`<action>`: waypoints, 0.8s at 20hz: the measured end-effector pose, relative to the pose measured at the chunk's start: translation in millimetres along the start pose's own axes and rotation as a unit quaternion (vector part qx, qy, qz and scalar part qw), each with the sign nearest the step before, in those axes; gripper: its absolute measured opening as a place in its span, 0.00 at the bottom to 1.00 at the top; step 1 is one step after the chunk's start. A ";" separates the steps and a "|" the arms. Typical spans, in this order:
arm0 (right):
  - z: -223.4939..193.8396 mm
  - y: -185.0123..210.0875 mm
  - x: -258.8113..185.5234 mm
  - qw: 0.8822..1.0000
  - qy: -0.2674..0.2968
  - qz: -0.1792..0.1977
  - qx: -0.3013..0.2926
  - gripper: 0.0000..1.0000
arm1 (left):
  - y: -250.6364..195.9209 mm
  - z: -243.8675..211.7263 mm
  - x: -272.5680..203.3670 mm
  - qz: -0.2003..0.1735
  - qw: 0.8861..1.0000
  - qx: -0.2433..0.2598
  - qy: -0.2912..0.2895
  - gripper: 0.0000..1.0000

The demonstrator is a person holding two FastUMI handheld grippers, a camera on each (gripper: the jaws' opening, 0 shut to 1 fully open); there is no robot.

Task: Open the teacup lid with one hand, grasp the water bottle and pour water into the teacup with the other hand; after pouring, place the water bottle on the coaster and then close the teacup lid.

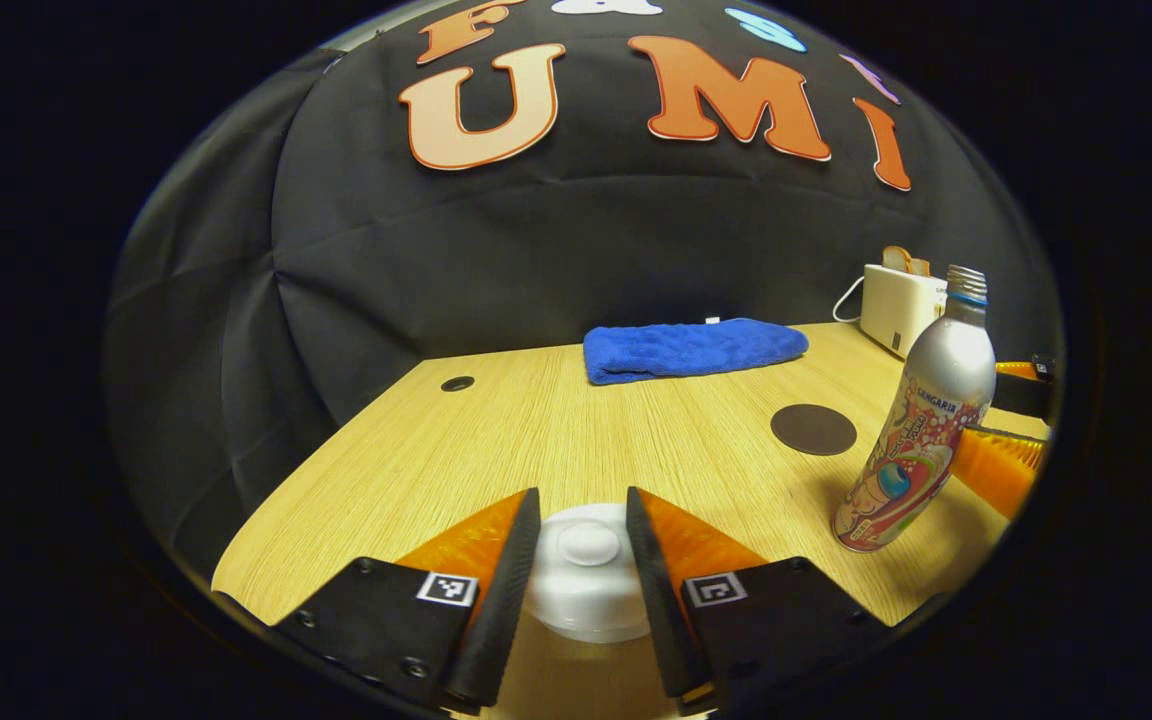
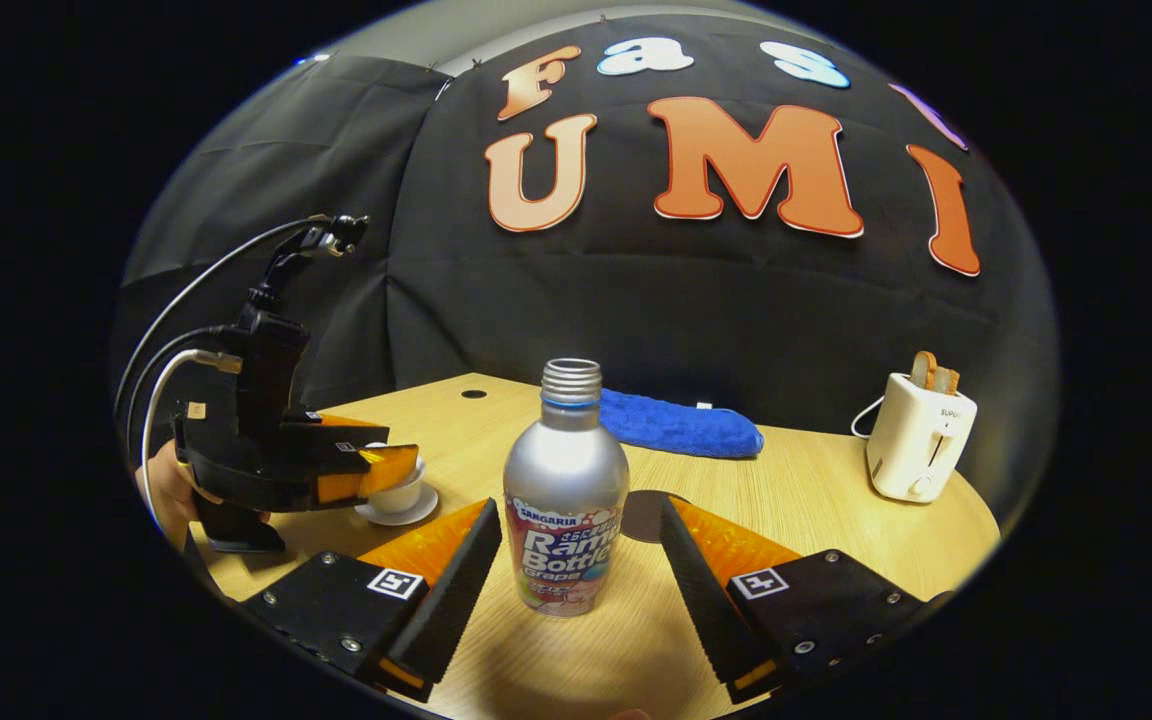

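In the left gripper view, the left gripper [image 1: 584,560] straddles the white teacup lid [image 1: 586,575] near the table's [image 1: 536,420] front edge, its fingers [image 1: 506,580] set either side of the lid and not visibly pressing, so released; whether they touch the rim cannot be told. In the right gripper view, the right gripper [image 2: 581,570] stands spread wide around the water bottle [image 2: 566,490], gaps showing on both sides; the uncapped bottle stands upright on the wood near the front edge. Just behind the bottle lies the dark round coaster [image 2: 641,515], bare; the teacup [image 2: 401,495] sits on its saucer toward the left edge, with the other gripper over it. Farther back a folded blue cloth [image 2: 681,425] rests by the rear edge; a white toaster [image 2: 919,435] holding bread stands at the right rear corner.
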State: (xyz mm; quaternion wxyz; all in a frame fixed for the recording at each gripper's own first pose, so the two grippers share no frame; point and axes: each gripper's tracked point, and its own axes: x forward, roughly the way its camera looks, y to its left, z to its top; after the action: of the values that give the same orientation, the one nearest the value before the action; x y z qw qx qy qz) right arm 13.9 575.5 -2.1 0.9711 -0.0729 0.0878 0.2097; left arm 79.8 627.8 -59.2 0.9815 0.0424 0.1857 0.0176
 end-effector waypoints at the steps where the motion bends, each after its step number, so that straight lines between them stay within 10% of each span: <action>1: -1.9 1.0 0.5 1.000 0.003 0.001 0.000 0.96 | 1.5 1.7 1.1 0.004 1.000 -0.002 -0.002 0.53; 6: -11.0 1.5 5.9 1.000 0.018 0.004 0.002 0.96 | 1.0 3.5 3.3 0.004 1.000 -0.010 -0.013 0.32; 16: -34.3 11.2 21.8 0.997 0.072 0.017 0.008 0.95 | 7.9 26.5 -11.8 0.007 0.998 -0.024 -0.056 0.31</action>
State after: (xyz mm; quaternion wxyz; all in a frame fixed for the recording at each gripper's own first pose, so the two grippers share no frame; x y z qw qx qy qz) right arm 23.9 588.1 -41.0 0.9591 -0.0789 0.1598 0.2197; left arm 78.3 633.1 -29.7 0.9909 0.0211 0.1301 0.0264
